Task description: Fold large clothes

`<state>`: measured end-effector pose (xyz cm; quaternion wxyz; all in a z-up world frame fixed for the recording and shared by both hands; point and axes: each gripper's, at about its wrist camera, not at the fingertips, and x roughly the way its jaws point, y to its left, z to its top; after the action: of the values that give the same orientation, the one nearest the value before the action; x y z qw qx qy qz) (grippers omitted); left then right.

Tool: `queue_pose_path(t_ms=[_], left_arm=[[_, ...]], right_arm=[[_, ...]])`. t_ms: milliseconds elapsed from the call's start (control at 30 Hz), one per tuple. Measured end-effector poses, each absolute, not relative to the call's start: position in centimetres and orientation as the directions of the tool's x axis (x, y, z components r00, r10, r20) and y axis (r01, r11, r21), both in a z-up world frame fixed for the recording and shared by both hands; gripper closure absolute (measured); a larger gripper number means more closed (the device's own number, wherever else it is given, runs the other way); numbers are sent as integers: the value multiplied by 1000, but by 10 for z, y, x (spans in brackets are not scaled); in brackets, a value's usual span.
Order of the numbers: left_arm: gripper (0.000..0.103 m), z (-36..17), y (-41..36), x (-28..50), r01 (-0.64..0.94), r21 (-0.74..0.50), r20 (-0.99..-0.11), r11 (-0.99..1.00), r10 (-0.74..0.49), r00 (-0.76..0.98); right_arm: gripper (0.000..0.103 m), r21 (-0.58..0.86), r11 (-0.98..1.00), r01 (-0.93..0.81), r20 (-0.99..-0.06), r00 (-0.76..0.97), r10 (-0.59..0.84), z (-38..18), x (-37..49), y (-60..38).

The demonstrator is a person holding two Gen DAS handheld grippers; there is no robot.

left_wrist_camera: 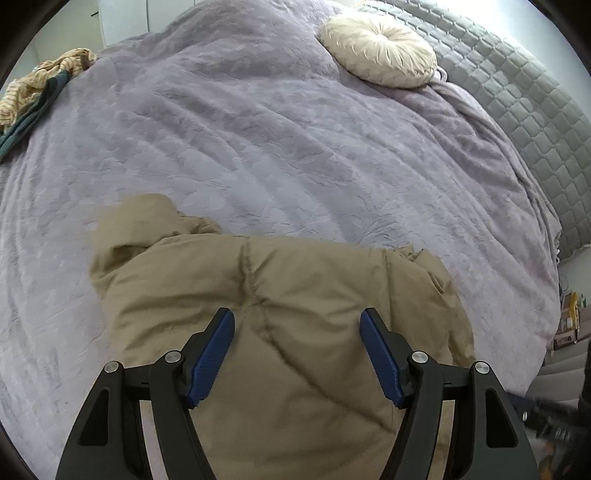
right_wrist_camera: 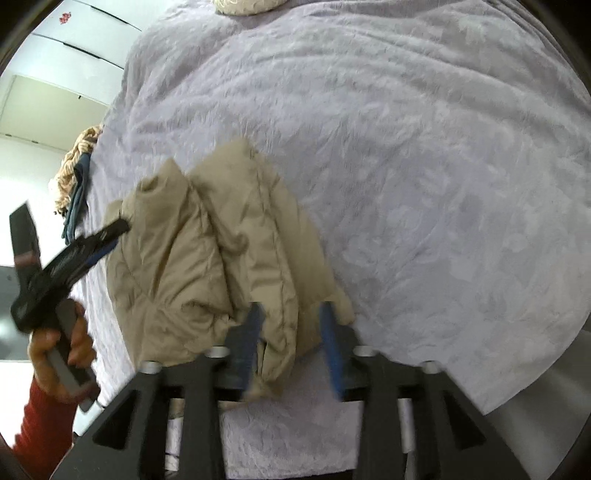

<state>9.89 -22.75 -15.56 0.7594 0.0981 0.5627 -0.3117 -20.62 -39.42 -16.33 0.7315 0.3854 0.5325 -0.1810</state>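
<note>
Left tongs (left_wrist_camera: 297, 325): blue pads stand wide apart with nothing gripped; they hang over the tan padded jacket (left_wrist_camera: 280, 295), whose cloth fills the gap below them without touching either pad.
Right tongs (right_wrist_camera: 291, 325): blurred; the pads are parted, and a fold of the jacket's near edge lies between them. Neither pad can be seen pressing on it, so the jaws read as open rather than gripping.
Jacket, place: a folded, bunched pile on the bed, directly beneath both tongs. From the left wrist it runs from under the pads out beyond them, with a rumpled lump at its far left. From the right wrist its bulk lies to the left of and beyond the pads.
Lavender bedspread (left_wrist_camera: 295, 140): textured cover under the jacket, stretching far ahead of both tongs.
In the way: the person's hand (right_wrist_camera: 64, 347), with a red sleeve (right_wrist_camera: 40, 421), holds the left tool's grey handle at the left of the right tongs; that tool's fingers reach to the jacket's left edge.
Round cream cushion (left_wrist_camera: 378, 50): far ahead and right of the left tongs, well apart from the jacket.
Striped and teal clothes (left_wrist_camera: 37, 96): heaped at the bed's far left edge.
Grey quilted mattress (left_wrist_camera: 517, 110): exposed far right, beyond the cushion.
White wardrobe (right_wrist_camera: 74, 33): beyond the bed, upper left of the right tongs.
</note>
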Motion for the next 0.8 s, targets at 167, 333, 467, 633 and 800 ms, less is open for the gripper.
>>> queue_pose_path(t_ms=[167, 333, 467, 633, 800], left_arm=[[17, -140, -181, 98, 540, -210, -905, 815, -371, 210], [0, -148, -123, 101, 446, -327, -874, 833, -446, 193], [0, -183, -85, 107, 311, -503, -837, 807, -544, 57], [0, -236, -59, 100, 131, -718, -696, 684, -712, -97], [0, -270, -56, 93, 94, -757, -653, 646, -746, -129]], right_arm=[[45, 396, 695, 600, -908, 368, 200, -169, -181, -403], [20, 447, 754, 482, -883, 370, 288, -180, -148, -410], [16, 527, 742, 414, -842, 372, 391, -197, -128, -422], [16, 609, 703, 369, -792, 336, 510, -231, -107, -437], [13, 621, 701, 352, -784, 280, 554, -266, -88, -448]])
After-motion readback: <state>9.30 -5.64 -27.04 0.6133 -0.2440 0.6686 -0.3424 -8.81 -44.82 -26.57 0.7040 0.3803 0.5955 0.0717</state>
